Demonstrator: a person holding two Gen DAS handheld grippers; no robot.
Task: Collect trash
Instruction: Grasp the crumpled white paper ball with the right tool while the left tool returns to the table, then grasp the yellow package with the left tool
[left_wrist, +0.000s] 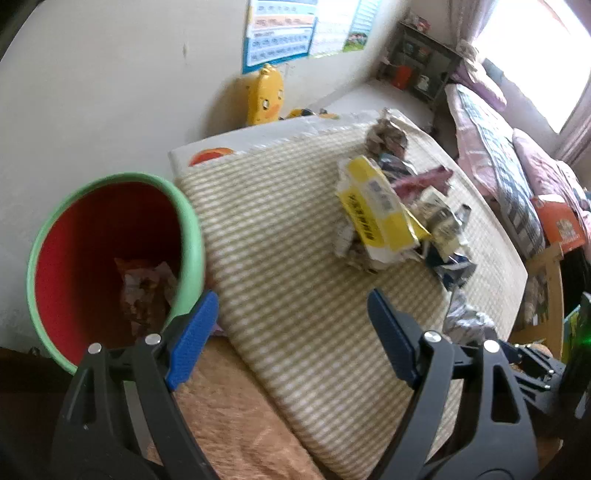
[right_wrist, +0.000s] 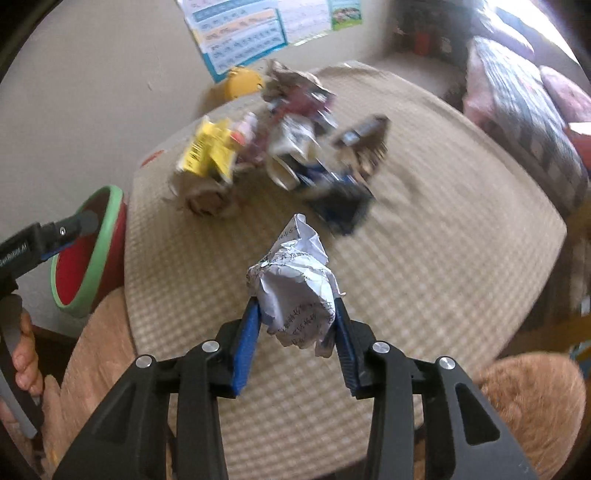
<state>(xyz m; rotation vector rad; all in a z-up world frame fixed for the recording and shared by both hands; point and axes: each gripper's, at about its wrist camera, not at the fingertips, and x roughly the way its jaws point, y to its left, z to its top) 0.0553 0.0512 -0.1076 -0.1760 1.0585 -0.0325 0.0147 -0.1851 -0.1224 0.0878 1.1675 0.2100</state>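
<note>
- Right tongs (right_wrist: 295, 321): blue pads pressed narrow on a crumpled paper ball (right_wrist: 295, 291), held above the checked mat (right_wrist: 424, 266).
- Left tongs (left_wrist: 291, 328): spread wide, nothing between them, over the mat's near edge.
- Bin (left_wrist: 110, 266): green rim, red inside, just left of the mat; one wrapper (left_wrist: 144, 291) lies within.
- Trash pile (left_wrist: 399, 206): yellow packet, crushed papers and dark wrappers, mid-mat, beyond both tongs.
- Yellow toy (left_wrist: 264, 96): against the far wall.
</note>
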